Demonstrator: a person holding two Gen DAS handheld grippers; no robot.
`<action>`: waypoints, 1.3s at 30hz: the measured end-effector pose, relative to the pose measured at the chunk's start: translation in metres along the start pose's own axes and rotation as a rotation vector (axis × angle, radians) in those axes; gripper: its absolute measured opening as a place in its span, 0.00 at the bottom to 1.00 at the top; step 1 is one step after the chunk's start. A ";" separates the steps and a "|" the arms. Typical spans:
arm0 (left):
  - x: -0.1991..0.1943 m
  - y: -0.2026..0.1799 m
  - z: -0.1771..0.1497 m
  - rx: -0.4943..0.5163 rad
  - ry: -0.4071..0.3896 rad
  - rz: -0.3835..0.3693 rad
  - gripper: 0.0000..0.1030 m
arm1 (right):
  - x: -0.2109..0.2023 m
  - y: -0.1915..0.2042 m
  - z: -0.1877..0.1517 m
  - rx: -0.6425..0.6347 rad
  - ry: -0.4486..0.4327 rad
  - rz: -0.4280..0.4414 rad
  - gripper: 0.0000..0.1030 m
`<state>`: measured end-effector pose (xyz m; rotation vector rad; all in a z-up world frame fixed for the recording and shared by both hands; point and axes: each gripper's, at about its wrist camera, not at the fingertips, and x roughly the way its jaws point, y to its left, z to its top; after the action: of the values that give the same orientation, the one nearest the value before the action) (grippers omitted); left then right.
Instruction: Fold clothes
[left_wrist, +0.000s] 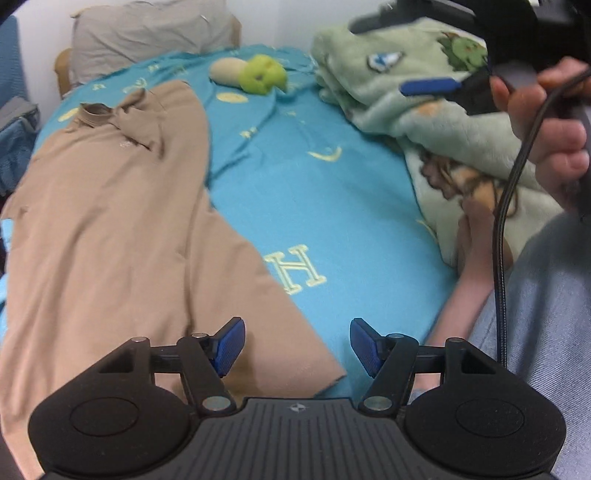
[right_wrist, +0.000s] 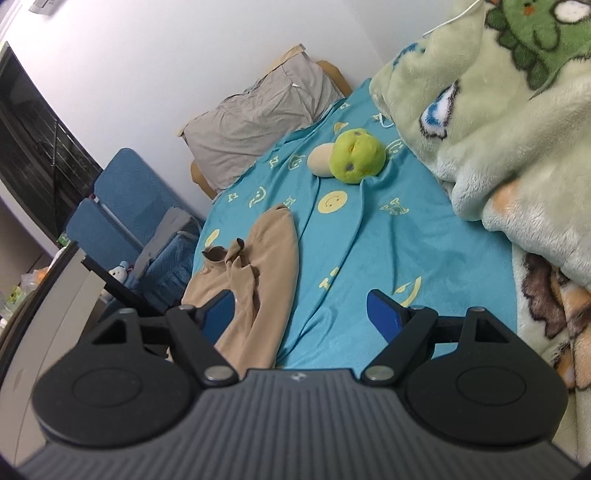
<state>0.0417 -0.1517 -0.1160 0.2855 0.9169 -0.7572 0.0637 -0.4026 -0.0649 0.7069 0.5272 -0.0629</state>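
A tan long-sleeved shirt (left_wrist: 110, 229) lies flat on the turquoise bed sheet (left_wrist: 325, 206), collar toward the pillow, one side folded over along its length. My left gripper (left_wrist: 297, 347) is open and empty, just above the shirt's near hem corner. My right gripper (right_wrist: 301, 314) is open and empty, held high above the bed; it also shows at the top right of the left wrist view (left_wrist: 432, 86). In the right wrist view the shirt (right_wrist: 255, 273) lies below and left of the right gripper.
A pale green plush blanket (right_wrist: 498, 129) is heaped along the bed's right side. A green and beige soft toy (right_wrist: 351, 157) lies near the grey pillow (right_wrist: 255, 125). A blue chair (right_wrist: 122, 206) stands left of the bed. My leg in jeans (left_wrist: 546, 325) is at the right.
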 end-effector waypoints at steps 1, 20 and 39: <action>-0.001 -0.002 -0.003 0.010 0.001 -0.005 0.63 | 0.002 0.000 0.000 0.002 0.010 0.004 0.79; 0.025 0.026 -0.008 -0.108 0.037 -0.091 0.05 | 0.261 0.027 0.038 -0.089 0.298 0.112 0.72; 0.040 0.016 -0.003 -0.117 0.016 -0.313 0.05 | 0.326 0.041 0.042 -0.298 0.232 0.050 0.06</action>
<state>0.0662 -0.1577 -0.1514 0.0445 1.0300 -0.9849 0.3745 -0.3590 -0.1712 0.4367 0.7233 0.1441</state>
